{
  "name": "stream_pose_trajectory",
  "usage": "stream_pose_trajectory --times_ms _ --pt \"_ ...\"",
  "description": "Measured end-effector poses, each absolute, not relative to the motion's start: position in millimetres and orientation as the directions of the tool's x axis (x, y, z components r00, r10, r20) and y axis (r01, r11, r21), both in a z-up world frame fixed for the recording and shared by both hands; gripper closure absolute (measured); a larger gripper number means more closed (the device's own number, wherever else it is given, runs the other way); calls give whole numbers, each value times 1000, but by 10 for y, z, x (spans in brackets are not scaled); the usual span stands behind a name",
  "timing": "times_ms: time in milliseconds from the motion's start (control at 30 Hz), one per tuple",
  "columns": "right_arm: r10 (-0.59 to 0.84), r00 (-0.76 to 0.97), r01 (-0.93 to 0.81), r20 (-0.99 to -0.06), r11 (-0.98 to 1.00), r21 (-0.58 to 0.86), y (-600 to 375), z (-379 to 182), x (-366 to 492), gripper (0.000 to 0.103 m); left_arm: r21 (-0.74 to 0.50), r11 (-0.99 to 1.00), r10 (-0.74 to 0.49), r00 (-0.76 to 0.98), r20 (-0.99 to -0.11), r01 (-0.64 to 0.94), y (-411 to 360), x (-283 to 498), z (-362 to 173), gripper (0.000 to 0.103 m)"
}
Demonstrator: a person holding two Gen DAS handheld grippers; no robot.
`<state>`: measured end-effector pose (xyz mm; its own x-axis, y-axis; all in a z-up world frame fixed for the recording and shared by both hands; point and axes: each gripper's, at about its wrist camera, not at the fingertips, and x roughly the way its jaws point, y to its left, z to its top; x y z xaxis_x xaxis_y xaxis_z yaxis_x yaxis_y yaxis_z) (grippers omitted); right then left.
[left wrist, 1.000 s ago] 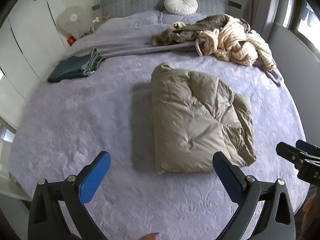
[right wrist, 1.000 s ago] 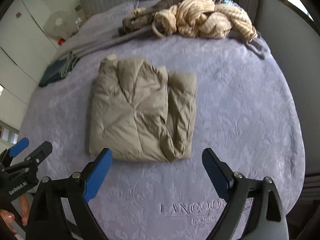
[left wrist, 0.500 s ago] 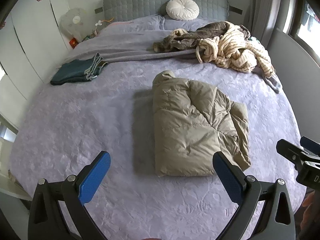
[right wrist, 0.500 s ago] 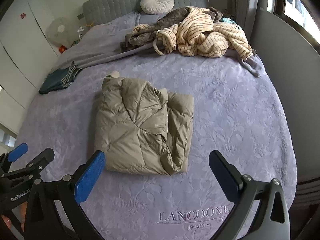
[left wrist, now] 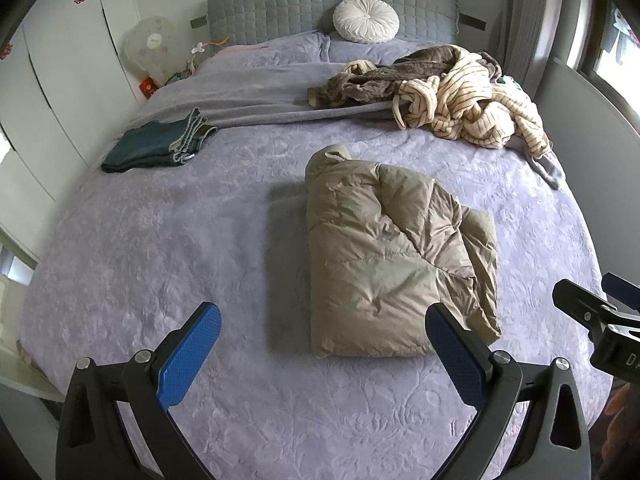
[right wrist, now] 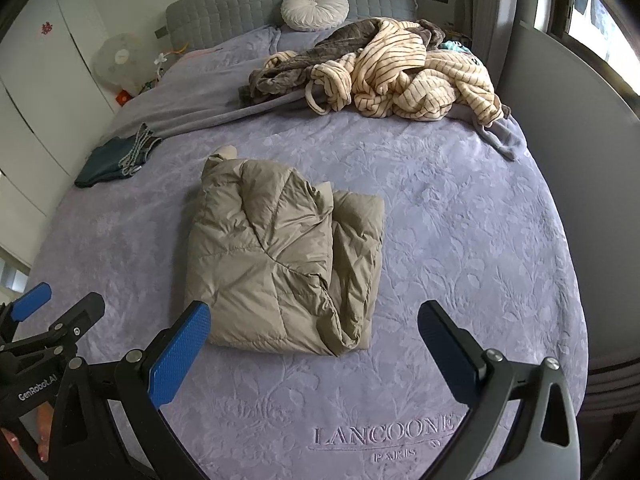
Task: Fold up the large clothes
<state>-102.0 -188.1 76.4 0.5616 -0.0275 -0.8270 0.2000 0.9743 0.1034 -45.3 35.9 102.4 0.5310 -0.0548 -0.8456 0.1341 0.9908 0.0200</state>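
A beige puffer jacket [left wrist: 396, 256] lies folded into a rectangle in the middle of the purple bed [left wrist: 160, 240]; it also shows in the right wrist view [right wrist: 284, 264]. My left gripper [left wrist: 324, 344] is open and empty, held above the bed's near edge, short of the jacket. My right gripper [right wrist: 316, 344] is open and empty, also near the bed's front edge and apart from the jacket. Each gripper shows at the side of the other's view.
A pile of striped cream and brown clothes [left wrist: 452, 92] lies at the far right of the bed. Folded dark jeans [left wrist: 156, 146] lie at the far left. A round white cushion [left wrist: 366, 20] leans on the grey headboard. A fan [left wrist: 148, 48] stands left.
Both grippers have pulled back and up from the jacket, so more of the bed and headboard shows. The jacket has not moved. Both grippers stay open.
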Motion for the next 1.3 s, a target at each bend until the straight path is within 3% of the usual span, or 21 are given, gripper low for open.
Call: stream_pose_trajectory --times_ms 1300 --pt "-26 559 198 -829 975 103 -1873 772 -987 0 21 990 -55 529 -847 137 354 -417 1021 1"
